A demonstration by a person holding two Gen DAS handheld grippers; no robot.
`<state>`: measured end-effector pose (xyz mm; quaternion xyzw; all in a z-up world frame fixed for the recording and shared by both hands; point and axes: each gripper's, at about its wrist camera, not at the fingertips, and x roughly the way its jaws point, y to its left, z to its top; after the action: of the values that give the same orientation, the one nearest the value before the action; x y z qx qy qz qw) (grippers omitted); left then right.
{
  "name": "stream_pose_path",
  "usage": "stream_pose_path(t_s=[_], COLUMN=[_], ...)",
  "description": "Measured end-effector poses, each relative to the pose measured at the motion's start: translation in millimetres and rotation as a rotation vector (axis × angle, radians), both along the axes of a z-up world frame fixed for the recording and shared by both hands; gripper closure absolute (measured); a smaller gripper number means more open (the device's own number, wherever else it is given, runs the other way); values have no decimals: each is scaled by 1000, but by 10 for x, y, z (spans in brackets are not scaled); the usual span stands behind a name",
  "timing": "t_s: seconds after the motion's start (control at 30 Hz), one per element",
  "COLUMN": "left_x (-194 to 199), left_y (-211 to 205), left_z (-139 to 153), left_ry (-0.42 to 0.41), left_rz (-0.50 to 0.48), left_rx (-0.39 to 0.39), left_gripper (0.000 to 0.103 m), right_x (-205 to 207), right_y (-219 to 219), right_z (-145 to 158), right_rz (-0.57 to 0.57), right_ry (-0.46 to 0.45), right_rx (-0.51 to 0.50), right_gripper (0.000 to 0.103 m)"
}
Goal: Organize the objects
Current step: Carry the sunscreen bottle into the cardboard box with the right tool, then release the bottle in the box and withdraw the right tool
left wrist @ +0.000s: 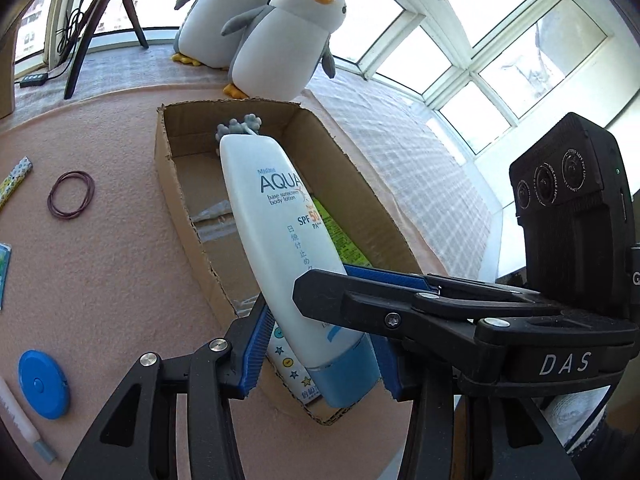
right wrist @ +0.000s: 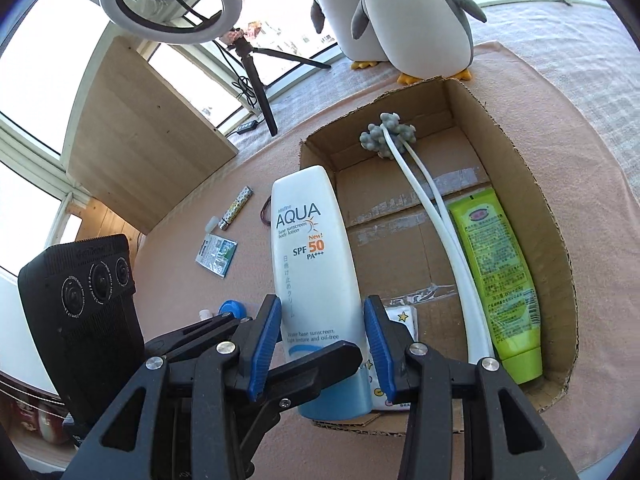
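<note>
A white AQUA sunscreen bottle [left wrist: 280,240] [right wrist: 312,248] with a blue cap stands tilted over the near end of an open cardboard box [left wrist: 188,216] [right wrist: 540,240]. My left gripper [left wrist: 320,344] is shut on its lower part, one blue pad on each side. My right gripper [right wrist: 322,312] [left wrist: 324,280] comes in from the right and is shut on the same bottle just above. In the box lie a green tube [right wrist: 500,276], a white two-stem item with grey tufts [right wrist: 388,132] and a star-printed pack [right wrist: 400,316].
On the pink mat left of the box lie brown hair bands [left wrist: 71,194], a blue round tape measure [left wrist: 43,384], a patterned stick [right wrist: 238,208] and a sachet [right wrist: 216,254]. Two plush penguins [left wrist: 280,40] sit behind the box. A ring light on a tripod [right wrist: 172,0] stands by the window.
</note>
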<state>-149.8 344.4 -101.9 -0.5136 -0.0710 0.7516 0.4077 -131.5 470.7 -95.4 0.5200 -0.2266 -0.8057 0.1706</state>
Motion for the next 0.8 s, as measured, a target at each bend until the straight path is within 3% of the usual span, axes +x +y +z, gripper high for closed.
stream_pose_path(t_s=[0.23,0.3,0.33,0.4,0.8], left_x=[70,70,74,42,174], left_y=[138,114,80,31,-214], left_z=[-9,-12,-8,-4,91], left_ry=[-1,3,5,0,23], left_rz=[-19,0,10,14,37], left_rx=[-10,-26,-25,-13,-33], left_gripper=[52,32,27,26,26], right_x=[65,77,79,94,133], right_y=[130,131,146,191,101], right_z=[11,56,77,116,152], right_rz=[-20,-45,-64,-94,-101], right_ry=[9,34,42,64,76], right_rx=[27,95,121,133,108], right_gripper=[64,56,51,44,44])
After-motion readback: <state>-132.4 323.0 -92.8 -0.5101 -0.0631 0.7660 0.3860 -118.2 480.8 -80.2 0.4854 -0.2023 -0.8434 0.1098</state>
